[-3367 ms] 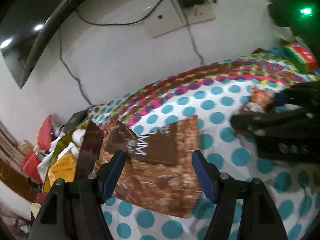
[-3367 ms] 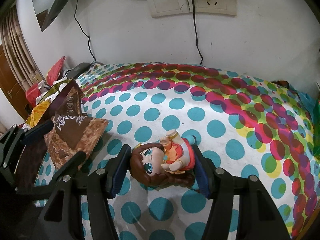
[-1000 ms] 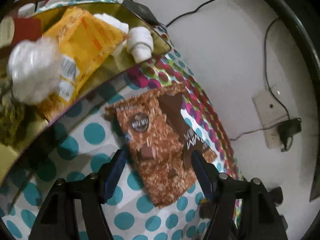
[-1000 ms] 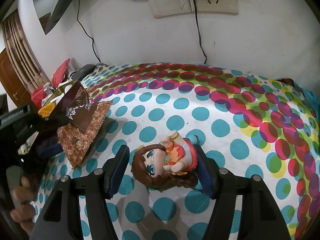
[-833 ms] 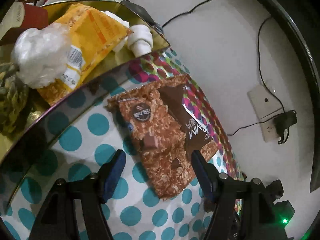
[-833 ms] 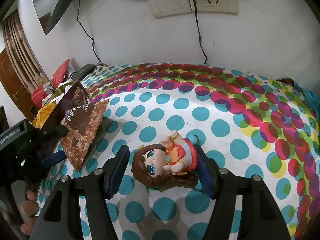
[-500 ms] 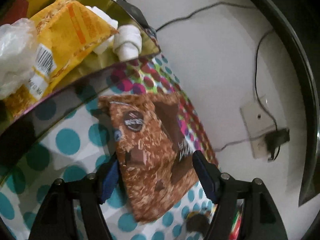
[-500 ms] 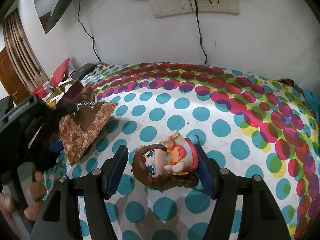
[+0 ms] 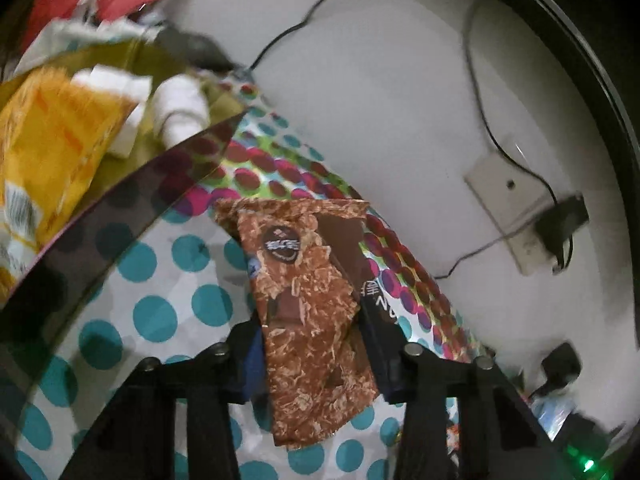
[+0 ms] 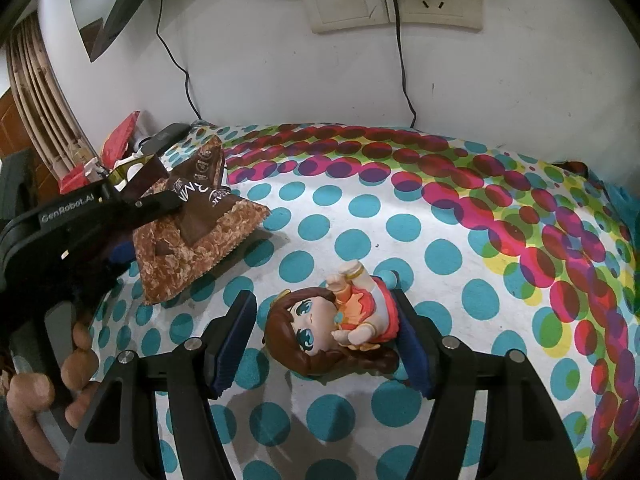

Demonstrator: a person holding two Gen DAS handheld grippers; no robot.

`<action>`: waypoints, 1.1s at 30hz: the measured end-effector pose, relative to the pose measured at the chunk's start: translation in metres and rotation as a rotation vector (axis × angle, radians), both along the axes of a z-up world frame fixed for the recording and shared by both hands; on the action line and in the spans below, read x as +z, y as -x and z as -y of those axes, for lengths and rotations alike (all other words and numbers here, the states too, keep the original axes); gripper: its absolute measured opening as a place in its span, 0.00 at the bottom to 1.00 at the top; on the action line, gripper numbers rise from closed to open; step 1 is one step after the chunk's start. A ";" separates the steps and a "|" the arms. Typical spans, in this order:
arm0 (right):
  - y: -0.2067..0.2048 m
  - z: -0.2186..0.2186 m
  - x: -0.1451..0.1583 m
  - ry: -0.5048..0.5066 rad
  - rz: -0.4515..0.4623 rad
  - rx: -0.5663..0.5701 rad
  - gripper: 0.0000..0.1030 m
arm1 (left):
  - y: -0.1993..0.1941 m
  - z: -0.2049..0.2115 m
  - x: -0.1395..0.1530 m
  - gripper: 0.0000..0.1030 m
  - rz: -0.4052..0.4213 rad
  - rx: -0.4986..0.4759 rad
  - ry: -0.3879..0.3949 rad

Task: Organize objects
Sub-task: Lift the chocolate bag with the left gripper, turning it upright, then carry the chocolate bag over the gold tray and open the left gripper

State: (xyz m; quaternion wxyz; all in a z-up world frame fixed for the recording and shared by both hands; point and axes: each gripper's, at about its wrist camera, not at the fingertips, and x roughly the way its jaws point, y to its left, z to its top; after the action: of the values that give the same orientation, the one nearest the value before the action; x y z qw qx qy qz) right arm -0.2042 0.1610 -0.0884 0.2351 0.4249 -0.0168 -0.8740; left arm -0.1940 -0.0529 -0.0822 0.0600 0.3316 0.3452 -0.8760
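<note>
Your left tool (image 9: 312, 356) is clamped on the chocolate snack packet (image 9: 308, 312), gripping its lower half, with the packet lifted off the polka-dot bed sheet (image 9: 160, 312). It's light, crinkly film that will flex and could slip, so pinch nearer a sealed edge. Your right tool (image 10: 324, 340) stands apart, straddling the doll figurine (image 10: 332, 328) lying on the sheet. That looks like rigid plastic with thin limbs, so grip across the head or torso.

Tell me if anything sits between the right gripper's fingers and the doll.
Nothing visible does. The brown-haired doll in the red dress lies on the polka-dot bedspread between the open right gripper fingers, with clear gaps.
</note>
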 end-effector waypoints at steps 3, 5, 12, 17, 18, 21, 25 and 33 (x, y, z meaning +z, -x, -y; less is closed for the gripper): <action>0.000 0.000 0.000 -0.002 0.000 0.000 0.64 | 0.000 -0.010 0.009 0.26 -0.021 -0.048 0.066; 0.000 0.000 0.000 -0.005 -0.001 0.000 0.64 | -0.002 -0.014 0.013 0.23 -0.027 -0.067 0.092; 0.000 0.001 0.000 -0.008 -0.001 0.000 0.64 | -0.007 -0.017 0.015 0.21 -0.040 -0.080 0.136; 0.000 0.001 0.000 -0.014 -0.002 -0.001 0.64 | -0.014 -0.017 0.019 0.20 -0.049 -0.092 0.144; 0.001 0.001 0.000 -0.015 -0.002 -0.002 0.64 | -0.015 -0.017 0.020 0.20 -0.048 -0.094 0.145; 0.001 0.002 -0.001 -0.019 -0.003 -0.003 0.64 | -0.020 -0.018 0.024 0.20 -0.056 -0.102 0.167; 0.001 0.002 -0.001 -0.019 -0.002 -0.001 0.64 | -0.027 -0.018 0.031 0.20 -0.062 -0.105 0.180; 0.004 0.001 -0.003 -0.026 0.007 -0.010 0.64 | -0.050 -0.022 0.052 0.20 -0.092 -0.124 0.239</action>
State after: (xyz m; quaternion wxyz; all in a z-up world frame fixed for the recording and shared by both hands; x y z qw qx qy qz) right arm -0.2084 0.1597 -0.0911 0.2250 0.4310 -0.0081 -0.8738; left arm -0.1444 -0.0314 -0.0305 0.0290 0.3022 0.2197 -0.9271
